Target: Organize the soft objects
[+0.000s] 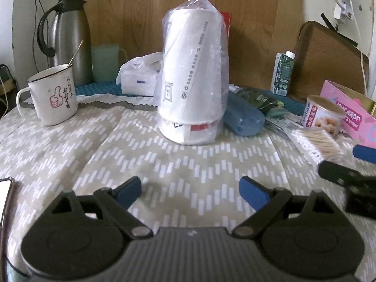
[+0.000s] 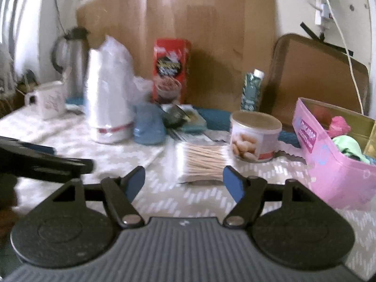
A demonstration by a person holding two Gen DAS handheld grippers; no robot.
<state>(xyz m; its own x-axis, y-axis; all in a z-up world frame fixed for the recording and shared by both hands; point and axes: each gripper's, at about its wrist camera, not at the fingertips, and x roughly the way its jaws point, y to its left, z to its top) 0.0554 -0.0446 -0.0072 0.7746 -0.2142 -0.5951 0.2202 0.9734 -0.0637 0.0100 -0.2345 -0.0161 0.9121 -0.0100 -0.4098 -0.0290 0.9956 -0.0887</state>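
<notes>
Looks partway done: the pink box on the counter already holds a few soft bits. The blue roll lies beside the bagged cups. Both the left claw and right claw are released, holding nothing.

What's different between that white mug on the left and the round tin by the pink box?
The mug has a side handle and a red thumbs-up drawing; the tin has no handle and a label picturing food. The mug is open on top with a thin stick poking out; the tin looks closed by a lid. The mug stands at the left near the steel jug; the tin sits at the right by the cotton swabs. Both stand upright on the tablecloth.
</notes>
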